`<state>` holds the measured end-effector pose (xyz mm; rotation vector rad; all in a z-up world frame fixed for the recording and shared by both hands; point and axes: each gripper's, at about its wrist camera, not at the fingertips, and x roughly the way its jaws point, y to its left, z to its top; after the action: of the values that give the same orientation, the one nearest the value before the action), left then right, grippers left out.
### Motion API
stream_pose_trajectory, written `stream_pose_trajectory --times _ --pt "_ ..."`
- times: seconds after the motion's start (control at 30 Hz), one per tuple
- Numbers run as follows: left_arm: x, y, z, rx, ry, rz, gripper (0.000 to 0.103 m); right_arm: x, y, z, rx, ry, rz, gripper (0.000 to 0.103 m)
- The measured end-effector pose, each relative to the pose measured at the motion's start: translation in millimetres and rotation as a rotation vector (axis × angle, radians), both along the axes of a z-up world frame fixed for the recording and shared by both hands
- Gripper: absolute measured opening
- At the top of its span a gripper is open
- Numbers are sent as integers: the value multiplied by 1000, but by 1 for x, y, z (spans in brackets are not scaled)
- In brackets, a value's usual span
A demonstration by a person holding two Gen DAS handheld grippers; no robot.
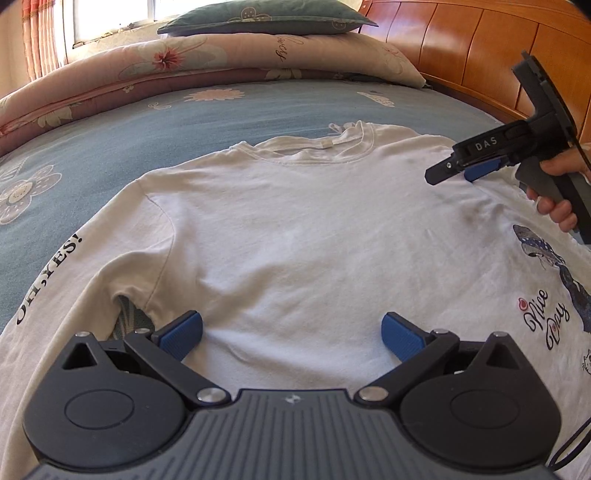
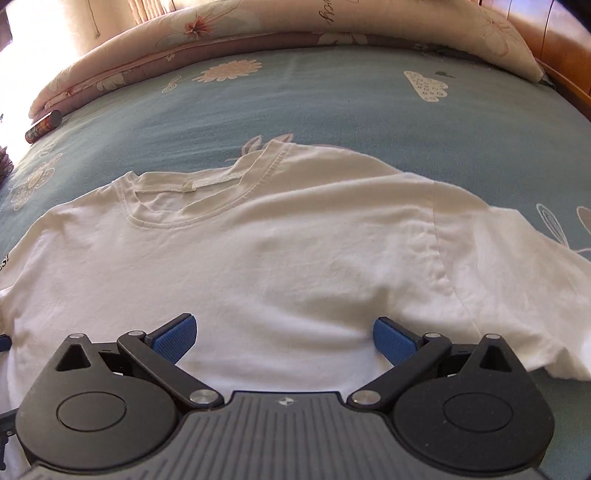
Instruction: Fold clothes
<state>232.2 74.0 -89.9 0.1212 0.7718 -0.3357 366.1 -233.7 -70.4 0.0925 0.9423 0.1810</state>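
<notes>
A white T-shirt [image 1: 295, 229] lies spread on the blue flowered bedsheet [image 1: 147, 122], its collar [image 1: 332, 147] pointing away from me. Its left sleeve [image 1: 48, 280] carries black lettering, and a "Nice Day" print [image 1: 546, 317] shows at the right edge. My left gripper [image 1: 291, 334] hovers open low over the shirt's body, with nothing between its blue pads [image 1: 181, 334]. A hand holds my right gripper [image 1: 458, 172] over the shirt's right shoulder. In the right wrist view the right gripper [image 2: 283, 338] is open above the shirt [image 2: 295, 258], near the right sleeve [image 2: 517, 277].
A folded floral quilt [image 1: 184, 70] and a dark pillow [image 1: 266, 18] lie at the bed's far side. A wooden headboard [image 1: 480, 48] runs along the right. A small brown cylinder [image 2: 42, 125] rests by the quilt at the left. Bare sheet [image 2: 332, 99] lies beyond the collar.
</notes>
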Motion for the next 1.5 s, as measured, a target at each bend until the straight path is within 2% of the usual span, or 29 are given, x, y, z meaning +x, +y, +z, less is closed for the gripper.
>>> stream_pose_trajectory --times 0.13,0.3,0.37,0.43,0.5,0.67,0.83,0.97,1.07,1.17,1.3,1.4,1.5 --pt "1 0 -1 -1 -3 -2 102 28 -4 -14 -24 -52 -40 103" --pt "1 0 -2 -3 -9 -2 102 59 -8 -10 -49 -27 -92 103" --pt "1 0 -2 -1 -10 -1 102 56 -8 1 -6 -41 -104 103" --pt "1 0 -2 0 -11 0 102 49 -8 17 94 -87 -76 103" --pt "0 0 -2 0 -12 0 102 52 0 20 148 -47 -32 103" --pt "0 1 -2 0 -16 -3 102 79 21 -7 102 13 8 103" --pt "0 2 -2 -5 -20 -6 102 118 28 -11 59 -70 8 103" --pt "0 2 -2 -5 -20 -5 102 117 28 2 77 -79 -9 103" --pt "0 2 -2 -2 -19 -3 102 94 31 12 98 -62 3 103" --pt "0 2 -2 1 -18 -2 102 75 44 1 34 3 61 103" --pt "0 2 -3 1 -20 -2 102 63 71 -18 -147 -60 126 103" --pt "1 1 -3 2 -20 -1 102 84 79 -18 -157 -78 79 103" --pt "1 1 -2 2 -19 0 102 101 82 -15 -181 -64 80 103"
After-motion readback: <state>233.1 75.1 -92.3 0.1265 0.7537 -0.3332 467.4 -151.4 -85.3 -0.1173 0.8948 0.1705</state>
